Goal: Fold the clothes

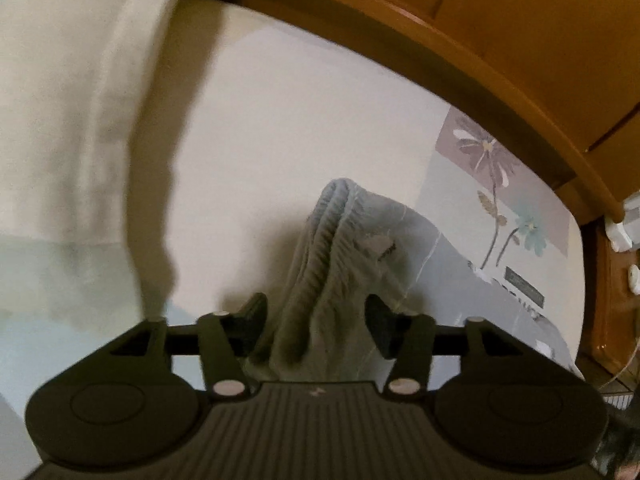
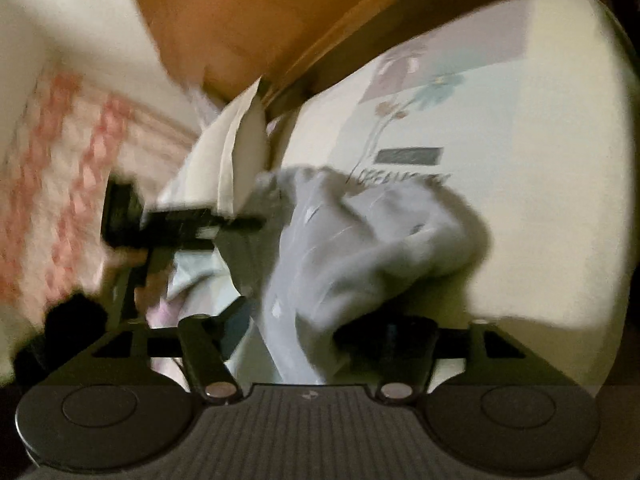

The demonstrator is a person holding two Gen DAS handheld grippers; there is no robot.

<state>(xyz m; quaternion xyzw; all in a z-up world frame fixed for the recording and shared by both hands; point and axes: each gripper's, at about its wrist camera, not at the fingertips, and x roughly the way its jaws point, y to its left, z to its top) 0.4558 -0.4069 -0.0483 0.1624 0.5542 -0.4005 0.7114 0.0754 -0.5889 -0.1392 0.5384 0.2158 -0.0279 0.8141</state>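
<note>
between each hand-held gripper's [image 1: 316, 320] [image 2: 296, 320] fingers, clamped, bunches the grey garment [image 1: 360, 240].

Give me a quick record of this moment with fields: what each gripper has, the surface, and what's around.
garment: grey garment, elastic waistband bunched, lifted off the bed
left gripper: fingers either side of the waistband, fabric between them; grip not certain
right gripper: grey fabric runs between its fingers; view blurred
surface: floral bedsheet
behind: wooden headboard
nearby: cream cloth at left
</note>
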